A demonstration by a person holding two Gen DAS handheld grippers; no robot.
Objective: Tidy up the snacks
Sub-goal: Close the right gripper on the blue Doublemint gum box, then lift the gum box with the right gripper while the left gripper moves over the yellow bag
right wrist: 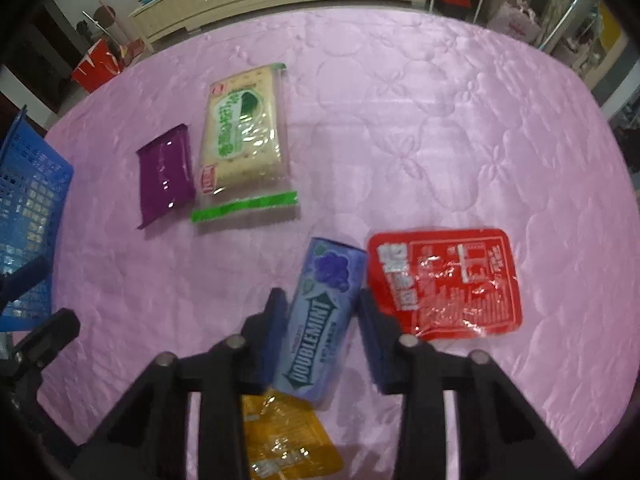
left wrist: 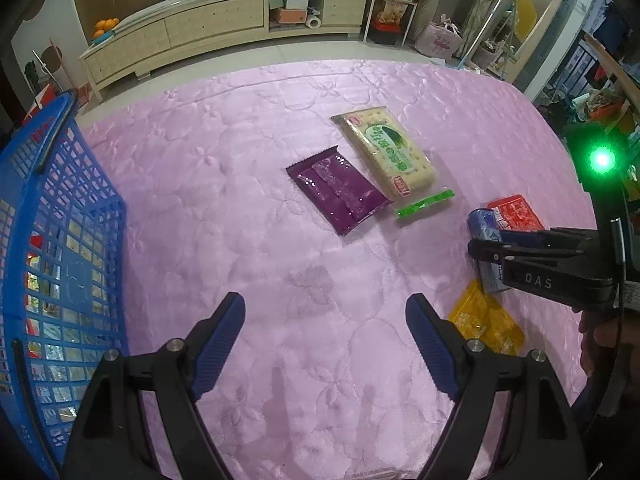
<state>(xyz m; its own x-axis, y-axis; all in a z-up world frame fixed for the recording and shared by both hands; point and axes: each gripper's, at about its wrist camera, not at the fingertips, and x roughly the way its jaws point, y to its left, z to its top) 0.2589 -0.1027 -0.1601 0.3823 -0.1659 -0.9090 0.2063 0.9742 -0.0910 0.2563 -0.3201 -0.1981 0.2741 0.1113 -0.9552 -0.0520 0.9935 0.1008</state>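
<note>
Right wrist view: blue gum pack [right wrist: 320, 320] at lower centre, "DOUBLEMINT" printed along it, grape picture at its far end.
Right gripper [right wrist: 322, 334]: jaws drawn in narrow on either side of the gum pack; frame is blurred, so whether the pads press on it I cannot tell.
Red packet [right wrist: 444, 284]: flat, just right of the gum pack, white print too small to read.
Yellow packet [right wrist: 288, 436]: at the bottom edge, its far end tucked under the gum pack's near end and partly behind the jaws.
Cracker pack [right wrist: 244, 136]: upper left of centre, cream with green label, characters not readable, red badges at its corners, green seal strip at the near end.
Purple wrapper [right wrist: 166, 174]: just left of the cracker pack, edges touching, no readable print.
Left wrist view: left gripper [left wrist: 326, 344] at lower centre, jaws wide, only pink quilted surface [left wrist: 240, 200] between them.
Blue basket [left wrist: 60, 240]: along the left edge, shiny wrappers showing through its lattice wall.
Writing: "DAS" on the right gripper's black body at the right edge.
Background: pale cabinet [left wrist: 224, 24] across the top, oranges on its left end.
</note>
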